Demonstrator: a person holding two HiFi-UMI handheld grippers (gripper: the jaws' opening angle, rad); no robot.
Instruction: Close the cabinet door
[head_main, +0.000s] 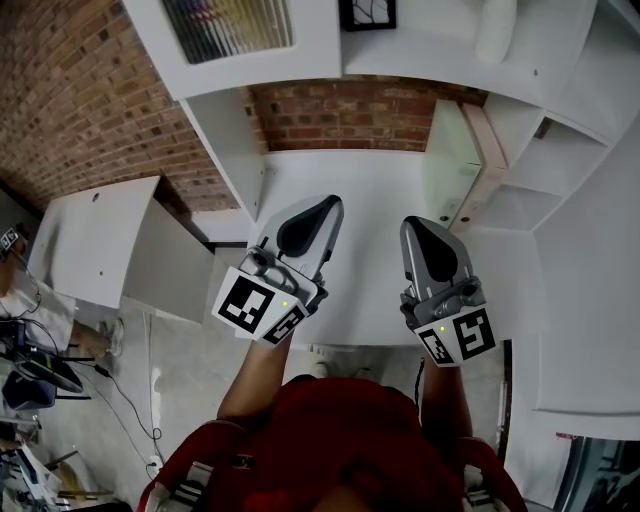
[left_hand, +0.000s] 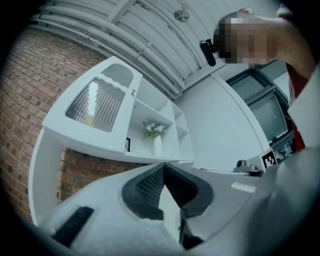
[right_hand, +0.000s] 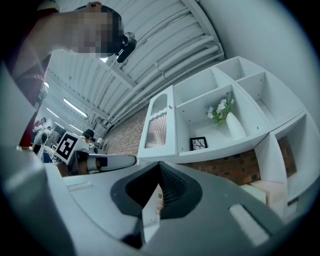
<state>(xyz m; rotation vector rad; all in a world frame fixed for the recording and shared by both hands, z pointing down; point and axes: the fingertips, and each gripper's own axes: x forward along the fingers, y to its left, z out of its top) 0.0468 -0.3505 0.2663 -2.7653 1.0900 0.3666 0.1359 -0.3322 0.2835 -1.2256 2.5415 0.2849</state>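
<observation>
The left gripper (head_main: 328, 205) and right gripper (head_main: 415, 228) are hovering over the desk (head_main: 350, 170), jaws pressed together, holding nothing. Above and ahead-left, the door (head_main: 228, 30) is hanging open, untouched; I judge all the closing is yet to do.

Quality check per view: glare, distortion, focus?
Head view: even light, sharp, shelf edges bowed by the wide lens. Left gripper view: heavy fisheye, dark corners, glare streak on the door glass, left claw blurred close up. Right gripper view: same fisheye, right claw soft, vase sharp.
</observation>
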